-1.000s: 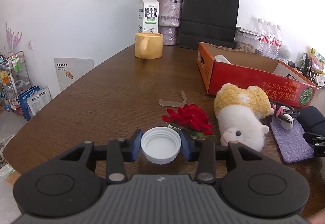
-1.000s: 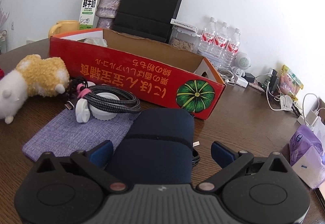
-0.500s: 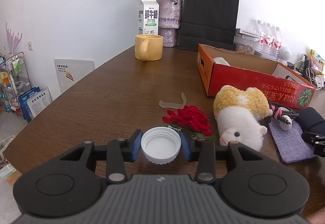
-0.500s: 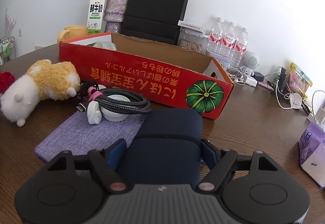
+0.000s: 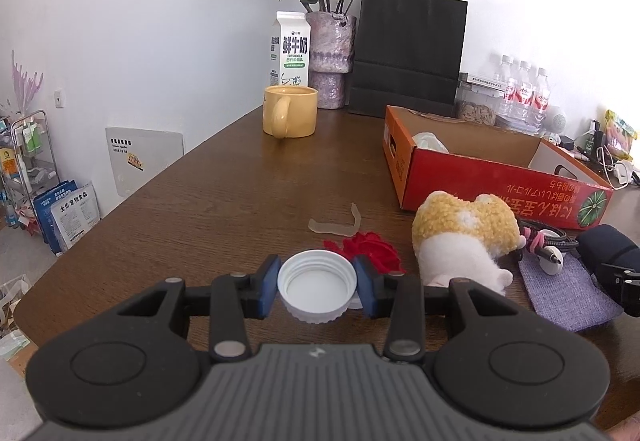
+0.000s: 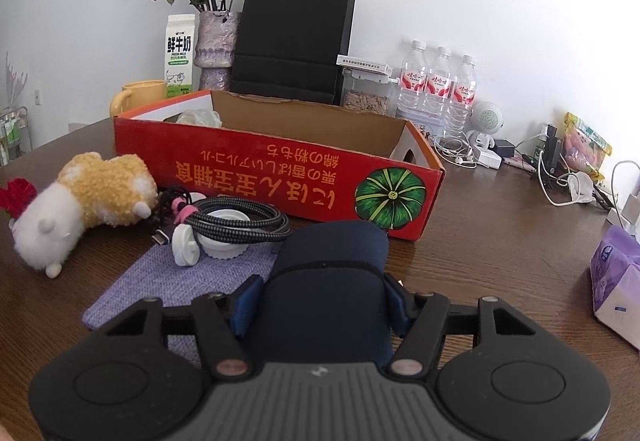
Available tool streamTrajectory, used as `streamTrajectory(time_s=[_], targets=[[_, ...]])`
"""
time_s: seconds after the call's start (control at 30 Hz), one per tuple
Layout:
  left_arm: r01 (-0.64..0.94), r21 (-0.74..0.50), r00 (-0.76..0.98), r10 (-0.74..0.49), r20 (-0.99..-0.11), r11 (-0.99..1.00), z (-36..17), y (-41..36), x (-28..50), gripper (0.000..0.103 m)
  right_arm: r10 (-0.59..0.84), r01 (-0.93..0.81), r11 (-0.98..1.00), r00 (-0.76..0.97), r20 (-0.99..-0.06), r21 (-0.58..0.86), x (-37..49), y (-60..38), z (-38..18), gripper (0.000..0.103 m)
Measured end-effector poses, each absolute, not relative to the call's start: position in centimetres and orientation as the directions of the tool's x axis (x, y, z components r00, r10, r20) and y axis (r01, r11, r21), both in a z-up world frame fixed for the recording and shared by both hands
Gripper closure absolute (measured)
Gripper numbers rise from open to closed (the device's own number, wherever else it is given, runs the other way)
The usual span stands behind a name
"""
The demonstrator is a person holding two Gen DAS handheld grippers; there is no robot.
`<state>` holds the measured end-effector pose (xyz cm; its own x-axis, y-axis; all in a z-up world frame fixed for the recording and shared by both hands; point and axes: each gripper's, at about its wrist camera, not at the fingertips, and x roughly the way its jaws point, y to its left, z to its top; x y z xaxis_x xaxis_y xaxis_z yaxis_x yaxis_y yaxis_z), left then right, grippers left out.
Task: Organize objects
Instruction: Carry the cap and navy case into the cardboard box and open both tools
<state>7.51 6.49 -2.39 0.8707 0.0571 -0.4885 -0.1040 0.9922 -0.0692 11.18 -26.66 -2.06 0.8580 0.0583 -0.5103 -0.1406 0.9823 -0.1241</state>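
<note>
My left gripper (image 5: 317, 292) is shut on a white screw cap (image 5: 317, 277), held open side up just above the brown table (image 5: 200, 209). Beyond it lie a red fabric rose (image 5: 372, 247) and a yellow-and-white plush toy (image 5: 460, 237). My right gripper (image 6: 321, 303) has its jaws closing around a navy blue pouch (image 6: 332, 253), and the blue pads touch both its sides. The pouch rests partly on a purple cloth mat (image 6: 160, 281), in front of the open red cardboard box (image 6: 280, 169).
A coiled braided cable (image 6: 236, 219) and white round parts (image 6: 185, 249) sit on the mat. At the back stand a yellow mug (image 5: 290, 117), milk carton (image 5: 293, 49), black paper bag (image 5: 412, 53) and water bottles (image 6: 440, 89). A purple tissue pack (image 6: 616, 277) lies at right.
The right gripper's jaws have closed from wide open onto the sides of the navy pouch. The left gripper keeps the white cap and has hardly moved.
</note>
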Motion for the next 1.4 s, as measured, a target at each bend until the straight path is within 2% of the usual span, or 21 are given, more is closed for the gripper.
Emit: streamTrajectory(time_s=[0.4, 0.83, 1.13, 1.4], targets=[[-0.02, -0.076, 0.909, -0.013, -0.417, 0.997, 0.5, 3.3, 9.2, 0.062, 0.091, -0.142, 0.986, 0.9, -0.426, -0.089, 11.1, -27.3, 0.7, 0.042], [0.121, -0.089, 0.941, -0.143, -0.306, 0.989, 4.2, -3.7, 15.1, 0.062, 0.151, -0.177, 0.983, 0.936, -0.319, -0.052, 14.8, -27.0, 4.4, 0.042], [0.063, -0.189, 0.952, -0.116, -0.282, 0.98, 5.8, -6.8, 23.1, 0.062, 0.2, -0.205, 0.979, 0.94, -0.278, 0.011, 22.6, -25.3, 6.2, 0.042], [-0.042, -0.216, 0.948, -0.029, -0.316, 0.976, 4.8, -7.9, 29.4, 0.062, 0.193, -0.19, 0.981, 0.927, -0.323, 0.041, 29.4, -24.1, 5.0, 0.042]])
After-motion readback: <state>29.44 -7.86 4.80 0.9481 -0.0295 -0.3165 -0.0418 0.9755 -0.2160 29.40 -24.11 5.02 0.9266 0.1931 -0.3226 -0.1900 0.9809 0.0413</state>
